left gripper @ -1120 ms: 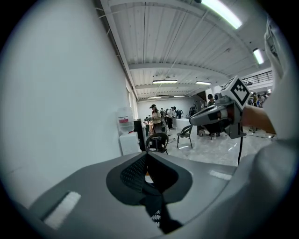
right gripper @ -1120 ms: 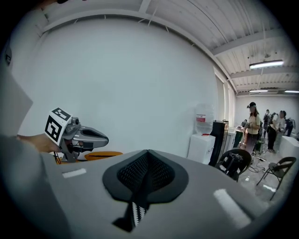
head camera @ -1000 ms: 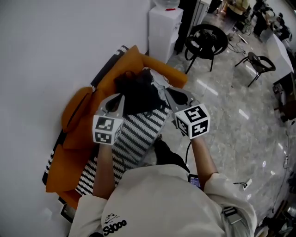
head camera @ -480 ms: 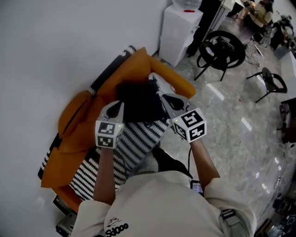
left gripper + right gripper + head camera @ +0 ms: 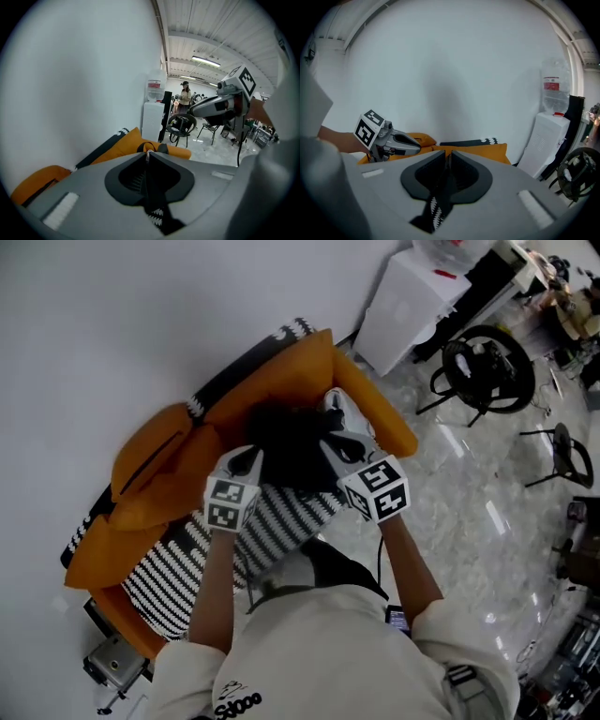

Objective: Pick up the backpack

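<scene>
The backpack (image 5: 292, 448) is a black bundle lying on the orange sofa (image 5: 164, 474), seen only in the head view. My left gripper (image 5: 253, 456) is at its left edge and my right gripper (image 5: 330, 442) at its right edge; whether either touches it I cannot tell. In the left gripper view the left gripper (image 5: 149, 153) has its tips together with nothing between them, though they have just eased slightly. The right gripper (image 5: 448, 153) has just been opening: a thin slit shows between its tips, with nothing in it. Both gripper bodies hide the backpack from their own cameras.
A black-and-white striped cushion (image 5: 272, 526) covers the sofa seat in front of the backpack. The white wall runs behind the sofa. A white water dispenser (image 5: 412, 306) and a black wheel-like stand (image 5: 483, 371) are on the glossy floor to the right.
Both grippers have sunk toward the sofa, still one on each side of the backpack. The head camera has swung, so the sofa sits lower and further right in the picture.
</scene>
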Demonstrator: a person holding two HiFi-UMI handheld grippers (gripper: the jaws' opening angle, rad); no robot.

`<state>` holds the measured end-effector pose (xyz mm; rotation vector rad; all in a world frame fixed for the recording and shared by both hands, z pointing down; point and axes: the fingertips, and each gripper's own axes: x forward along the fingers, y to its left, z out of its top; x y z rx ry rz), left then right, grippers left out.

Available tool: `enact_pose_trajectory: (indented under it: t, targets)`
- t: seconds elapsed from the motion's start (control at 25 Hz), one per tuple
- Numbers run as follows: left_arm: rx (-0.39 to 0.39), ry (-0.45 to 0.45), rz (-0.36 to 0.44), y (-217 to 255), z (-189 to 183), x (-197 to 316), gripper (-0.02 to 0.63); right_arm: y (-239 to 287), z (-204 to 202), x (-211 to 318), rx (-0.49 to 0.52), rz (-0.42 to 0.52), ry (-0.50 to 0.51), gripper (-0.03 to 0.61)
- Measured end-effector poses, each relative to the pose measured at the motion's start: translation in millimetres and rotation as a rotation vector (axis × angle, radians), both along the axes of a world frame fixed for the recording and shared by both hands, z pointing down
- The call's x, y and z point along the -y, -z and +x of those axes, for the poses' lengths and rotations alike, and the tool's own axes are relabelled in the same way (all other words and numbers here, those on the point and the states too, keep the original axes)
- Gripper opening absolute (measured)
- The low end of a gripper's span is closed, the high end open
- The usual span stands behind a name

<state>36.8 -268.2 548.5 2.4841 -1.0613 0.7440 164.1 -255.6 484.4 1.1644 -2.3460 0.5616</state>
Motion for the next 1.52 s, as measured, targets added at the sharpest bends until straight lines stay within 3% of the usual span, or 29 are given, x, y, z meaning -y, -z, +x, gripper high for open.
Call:
enact_pose_trajectory:
  t: [0.28, 0.64, 1.0, 1.12, 1.4, 1.52]
  targets:
    - [0.0, -0.001, -0.098, -52.8, 7.8, 15.7, 0.11, -47.2, -13.1, 39.8, 0.0, -0.103, 0.085, 0.075]
    - [-0.002, 0.077, -0.196, -110.9, 0.7, 36.7, 0.2, -94.4, -37.2, 76.4, -0.045, -0.181, 0.212, 0.134]
    - [-0.018, 0.121, -0.289, -164.6, 0.6, 40.8, 0.276, -139.8, -50.7, 89.9, -0.067, -0.248, 0.279, 0.175]
    - [-0.004, 0.125, -0.303, -179.3, 4.2, 43.9, 0.336, -152.5, -54.6, 91.2, -0.074, -0.266, 0.303, 0.189]
    - [0.002, 0.108, -0.327, -205.8, 11.6, 46.9, 0.341, -177.6, -62.0, 94.0, -0.106, -0.287, 0.354, 0.198]
    - [-0.005, 0.13, -0.334, -212.8, 11.4, 48.3, 0.313, -180.9, -62.1, 98.1, -0.104, -0.287, 0.366, 0.195]
